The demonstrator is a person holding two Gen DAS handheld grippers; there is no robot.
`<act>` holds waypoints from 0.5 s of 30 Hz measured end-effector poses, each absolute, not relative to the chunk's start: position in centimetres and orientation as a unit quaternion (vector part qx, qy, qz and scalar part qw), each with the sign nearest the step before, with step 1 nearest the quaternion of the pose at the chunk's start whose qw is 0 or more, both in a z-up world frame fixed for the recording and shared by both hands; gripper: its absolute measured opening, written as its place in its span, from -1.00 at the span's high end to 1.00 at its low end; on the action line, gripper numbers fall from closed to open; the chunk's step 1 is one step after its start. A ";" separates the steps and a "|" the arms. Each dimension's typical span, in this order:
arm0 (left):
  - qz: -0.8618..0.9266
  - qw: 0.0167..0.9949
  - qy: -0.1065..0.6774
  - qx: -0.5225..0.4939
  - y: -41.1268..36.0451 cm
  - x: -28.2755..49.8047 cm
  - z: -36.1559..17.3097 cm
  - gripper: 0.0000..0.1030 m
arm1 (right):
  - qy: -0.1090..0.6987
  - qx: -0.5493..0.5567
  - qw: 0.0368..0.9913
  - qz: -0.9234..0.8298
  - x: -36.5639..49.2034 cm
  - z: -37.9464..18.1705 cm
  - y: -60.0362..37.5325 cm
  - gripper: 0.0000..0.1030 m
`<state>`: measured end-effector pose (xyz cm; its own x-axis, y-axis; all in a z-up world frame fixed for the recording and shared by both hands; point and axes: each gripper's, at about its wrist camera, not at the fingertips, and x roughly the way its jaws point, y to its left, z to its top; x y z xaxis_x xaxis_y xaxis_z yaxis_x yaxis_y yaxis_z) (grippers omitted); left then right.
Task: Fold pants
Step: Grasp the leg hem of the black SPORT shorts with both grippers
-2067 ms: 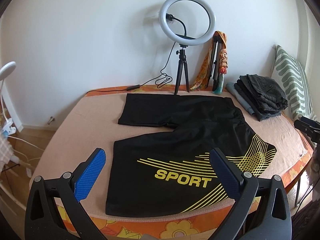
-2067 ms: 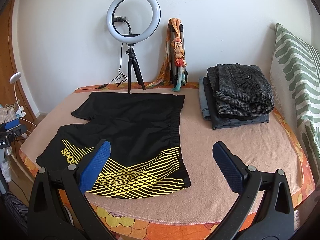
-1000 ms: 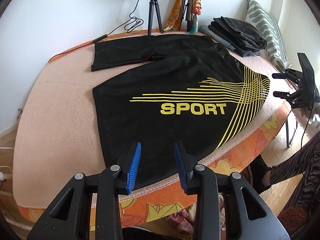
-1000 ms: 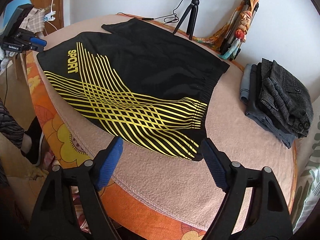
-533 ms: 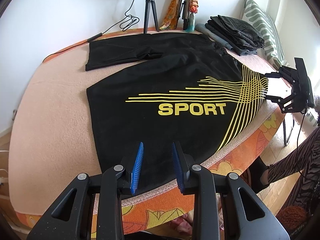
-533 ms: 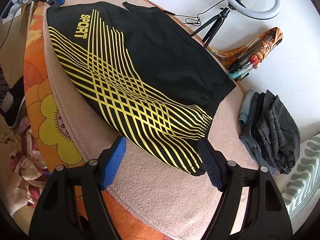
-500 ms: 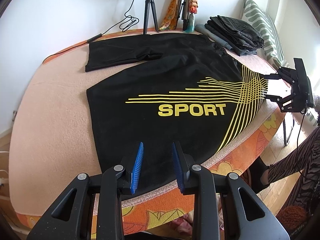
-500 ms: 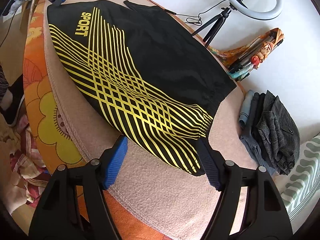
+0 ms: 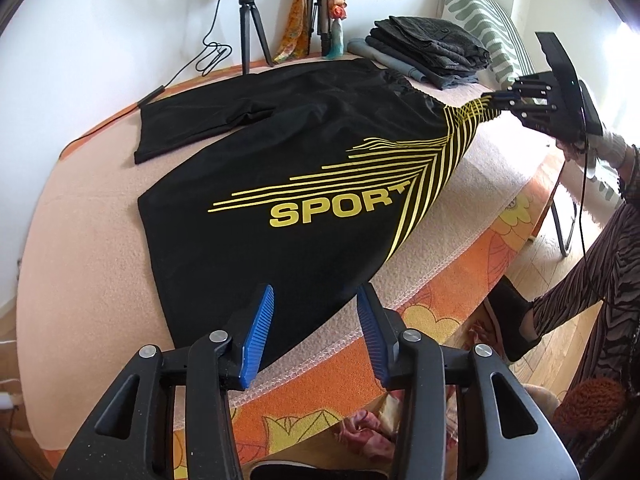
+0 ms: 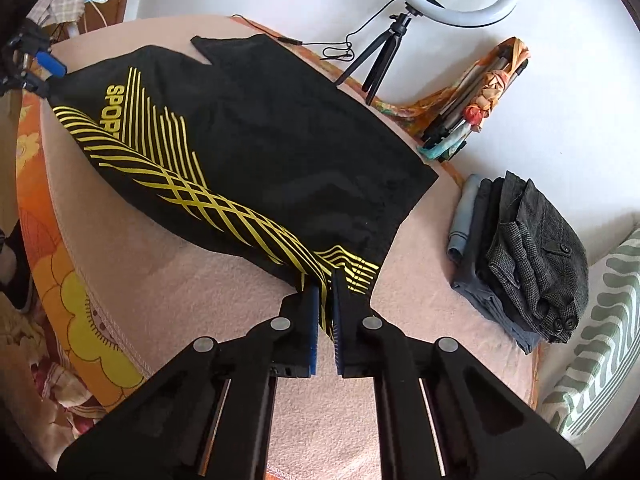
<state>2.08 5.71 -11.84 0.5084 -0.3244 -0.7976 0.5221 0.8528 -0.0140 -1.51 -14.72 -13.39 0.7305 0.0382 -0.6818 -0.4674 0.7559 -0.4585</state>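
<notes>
Black shorts (image 9: pixel 288 168) with yellow stripes and the word SPORT lie spread on a pink blanket on the bed; they also show in the right wrist view (image 10: pixel 256 148). My right gripper (image 10: pixel 326 292) is shut on the striped waistband corner and lifts it off the blanket; it also shows in the left wrist view (image 9: pixel 504 100). My left gripper (image 9: pixel 316 304) is open, its blue pads on either side of the near hem corner of the shorts leg. In the right wrist view it (image 10: pixel 44 68) sits at that far corner.
A stack of folded dark trousers (image 10: pixel 528 256) lies at the bed's far right, next to a striped pillow (image 10: pixel 600 340). A ring light on a tripod (image 10: pixel 404 12) and a bundle of scarves (image 10: pixel 472 108) stand by the wall. The orange flowered bed edge (image 9: pixel 460 288) runs along the front.
My right gripper has closed on the waistband corner and raised it, bunching the stripes. My left gripper has opened a little wider at the hem corner.
</notes>
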 end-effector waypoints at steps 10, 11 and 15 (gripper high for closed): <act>-0.201 0.859 0.437 0.175 5.3 2.6 -13.2 0.12 | 0.330 -0.293 0.887 0.134 -0.3 -11.7 -14.7 0.89; -0.194 0.857 0.441 0.182 5.2 2.8 -13.5 0.12 | 0.330 -0.292 0.888 0.134 -0.4 -11.7 -14.8 0.89; -0.178 0.857 0.437 0.209 5.1 2.8 -14.1 0.07 | 0.329 -0.290 0.889 0.133 -0.4 -11.7 -14.9 0.89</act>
